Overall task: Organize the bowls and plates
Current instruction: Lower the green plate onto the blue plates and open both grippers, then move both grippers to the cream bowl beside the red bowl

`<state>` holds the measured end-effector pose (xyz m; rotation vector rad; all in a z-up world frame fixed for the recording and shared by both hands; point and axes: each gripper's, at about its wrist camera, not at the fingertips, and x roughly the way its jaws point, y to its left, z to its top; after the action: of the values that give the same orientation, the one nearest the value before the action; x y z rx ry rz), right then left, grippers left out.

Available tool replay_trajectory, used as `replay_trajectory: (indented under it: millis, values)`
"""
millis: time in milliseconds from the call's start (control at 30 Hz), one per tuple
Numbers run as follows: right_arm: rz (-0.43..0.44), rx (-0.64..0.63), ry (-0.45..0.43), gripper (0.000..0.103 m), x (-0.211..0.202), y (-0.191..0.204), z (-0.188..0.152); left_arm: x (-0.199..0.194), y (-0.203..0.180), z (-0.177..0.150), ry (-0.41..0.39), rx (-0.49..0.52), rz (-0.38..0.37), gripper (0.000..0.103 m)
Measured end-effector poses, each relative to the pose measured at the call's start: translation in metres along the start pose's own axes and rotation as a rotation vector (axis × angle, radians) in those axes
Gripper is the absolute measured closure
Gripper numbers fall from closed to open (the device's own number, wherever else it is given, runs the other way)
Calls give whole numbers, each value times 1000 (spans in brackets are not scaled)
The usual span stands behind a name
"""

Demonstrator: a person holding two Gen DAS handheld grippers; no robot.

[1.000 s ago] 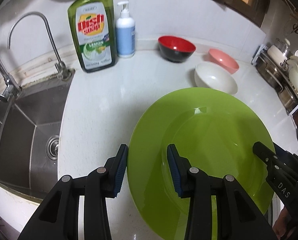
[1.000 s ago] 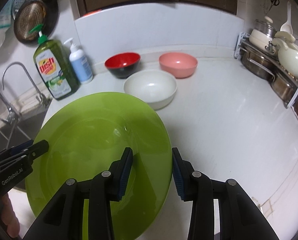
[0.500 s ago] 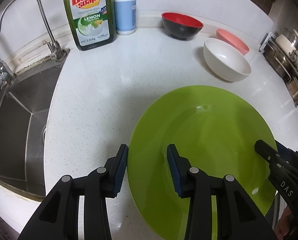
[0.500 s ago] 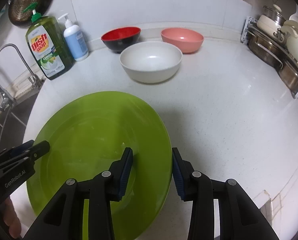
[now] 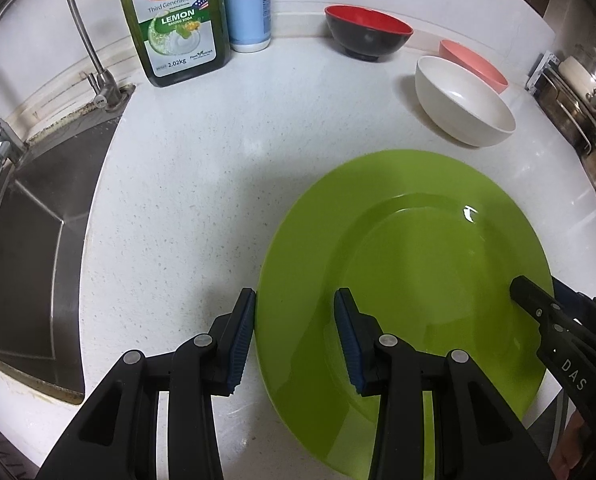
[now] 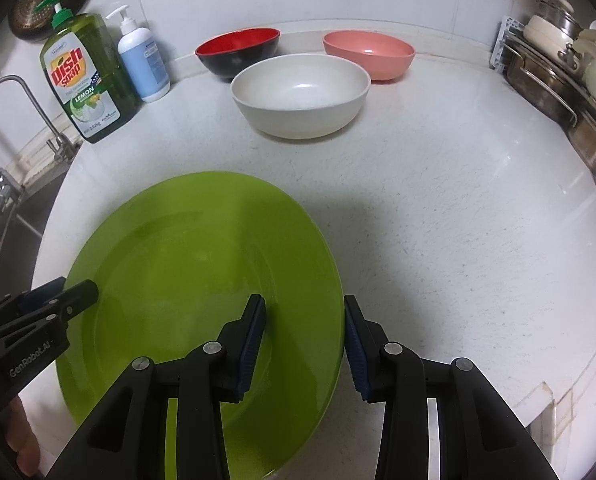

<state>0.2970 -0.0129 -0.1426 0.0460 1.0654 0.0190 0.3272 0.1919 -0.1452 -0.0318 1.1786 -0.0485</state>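
Note:
A large green plate (image 5: 418, 260) (image 6: 178, 264) is low over the white counter; I cannot tell whether it touches. My left gripper (image 5: 294, 300) (image 6: 76, 290) is shut on the plate's left rim, one blue pad outside the edge and one on the inner face. My right gripper (image 6: 304, 304) (image 5: 538, 292) is shut on the opposite rim in the same way. Behind the plate stand a white bowl (image 5: 462, 108) (image 6: 300, 94), a red-and-black bowl (image 5: 368, 36) (image 6: 238, 52) and a pink bowl (image 5: 474, 64) (image 6: 368, 54).
A steel sink (image 5: 26, 240) with a faucet (image 5: 94, 60) lies to the left. A dish soap bottle (image 5: 174, 20) and a blue pump bottle (image 5: 248, 4) stand by the back wall. A rack of pots (image 6: 558, 80) fills the right edge.
Both grippers have come down together with the green plate held between them, bringing it close to the counter. The bowls have not moved.

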Motion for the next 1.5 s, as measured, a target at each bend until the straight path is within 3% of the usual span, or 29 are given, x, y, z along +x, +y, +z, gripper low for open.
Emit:
replay_trajectory:
  millis: [467,700,800,1267,1500]
  values:
    - [8,-26,11,60,3,2,1,-2,-2,2,1,9,0,62]
    - [43,-15,3,57,-1,-2,4,-22,-9,7,-81,36,-2,43]
    - [61,-18,-24,57,-8,-3,7,-30,-14,12,-117,48,-1,40]
    - [18,15,-215,57,-35,-29,61,-42,-56,78,-234,138,-18,39]
    - [23,30,-244,57,-34,-44,95,-32,-79,113,-241,162,-42,39]
